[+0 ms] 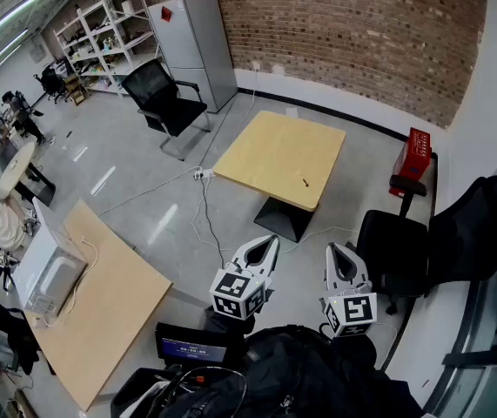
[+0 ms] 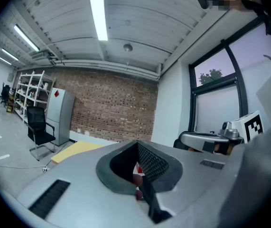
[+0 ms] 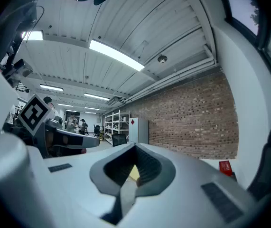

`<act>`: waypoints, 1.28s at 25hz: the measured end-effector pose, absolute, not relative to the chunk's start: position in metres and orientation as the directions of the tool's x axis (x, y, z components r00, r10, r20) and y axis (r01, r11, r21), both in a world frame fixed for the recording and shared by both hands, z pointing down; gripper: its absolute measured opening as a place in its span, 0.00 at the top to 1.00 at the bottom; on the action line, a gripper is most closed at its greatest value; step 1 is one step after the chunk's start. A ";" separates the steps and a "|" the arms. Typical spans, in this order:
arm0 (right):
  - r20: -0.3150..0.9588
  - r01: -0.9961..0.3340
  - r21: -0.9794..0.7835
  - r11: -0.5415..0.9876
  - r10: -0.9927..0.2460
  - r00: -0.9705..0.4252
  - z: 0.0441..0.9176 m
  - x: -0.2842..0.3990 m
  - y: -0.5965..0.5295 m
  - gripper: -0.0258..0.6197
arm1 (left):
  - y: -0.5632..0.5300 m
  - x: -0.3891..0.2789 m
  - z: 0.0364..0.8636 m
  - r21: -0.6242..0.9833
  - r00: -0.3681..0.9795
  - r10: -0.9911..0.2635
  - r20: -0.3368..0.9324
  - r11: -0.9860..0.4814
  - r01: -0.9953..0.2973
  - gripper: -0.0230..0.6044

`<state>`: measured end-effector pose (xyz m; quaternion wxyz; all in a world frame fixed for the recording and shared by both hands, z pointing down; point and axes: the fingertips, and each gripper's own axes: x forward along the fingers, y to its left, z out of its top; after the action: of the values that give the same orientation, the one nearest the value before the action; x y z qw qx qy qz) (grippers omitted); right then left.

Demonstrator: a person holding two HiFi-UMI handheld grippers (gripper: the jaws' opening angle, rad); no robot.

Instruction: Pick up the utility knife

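Black bundle (image 1: pixel 305 374), bag or clothing, can't tell which, sits nearest at bottom edge, w/ a dark screen (image 1: pixel 191 348) just to its left. Directly beyond it, both grippers held side by side above the floor, pointing away toward far side of room.

Left gripper (image 1: pixel 273 240): jaws pressed together to a point, nothing btwn them; left gripper view (image 2: pixel 137 148) confirms, only a thin slit.

Right gripper (image 1: pixel 332 246): same, jaws closed up tight & empty, per right gripper view (image 3: pixel 134 148).

Utility knife (image 1: pixel 305 182) shows only as a small dark speck on square wooden table (image 1: pixel 265 151), near the table's right edge, well apart from both grippers and farther off. Too small for detail.

Long wooden table (image 1: pixel 113 307) at near left carries a white box (image 1: pixel 50 277). White cable (image 1: pixel 204 209) trails over floor btwn the tables. Black office chair (image 1: pixel 165 101) and grey cabinet (image 1: pixel 200 49) at far left by brick wall (image 1: pixel 361 33). Red item (image 1: pixel 416 153) at right, black chairs (image 1: pixel 422 246) nearer on right.
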<state>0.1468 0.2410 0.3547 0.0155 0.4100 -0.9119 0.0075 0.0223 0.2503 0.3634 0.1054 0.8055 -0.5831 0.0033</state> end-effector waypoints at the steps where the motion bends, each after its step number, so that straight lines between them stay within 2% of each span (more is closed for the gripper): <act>1: 0.036 -0.747 -0.005 0.665 -0.746 -0.664 0.357 0.149 0.240 0.96 | 0.250 0.025 0.365 0.165 0.319 -0.938 0.133 -0.296 -0.941 0.97; 20: 0.096 -0.728 -0.053 0.684 -0.722 -0.685 0.388 0.175 0.243 0.96 | 0.255 0.058 0.387 0.154 0.292 -0.935 0.203 -0.264 -0.952 0.97; 32: 0.128 -0.724 -0.074 0.686 -0.714 -0.689 0.403 0.147 0.216 0.96 | 0.223 0.033 0.409 0.180 0.314 -0.925 0.216 -0.278 -0.943 0.97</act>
<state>0.1472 0.2163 0.4035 0.0445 0.3920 -0.9170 0.0591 0.0330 0.2227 0.4095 0.1378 0.7988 -0.5846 0.0341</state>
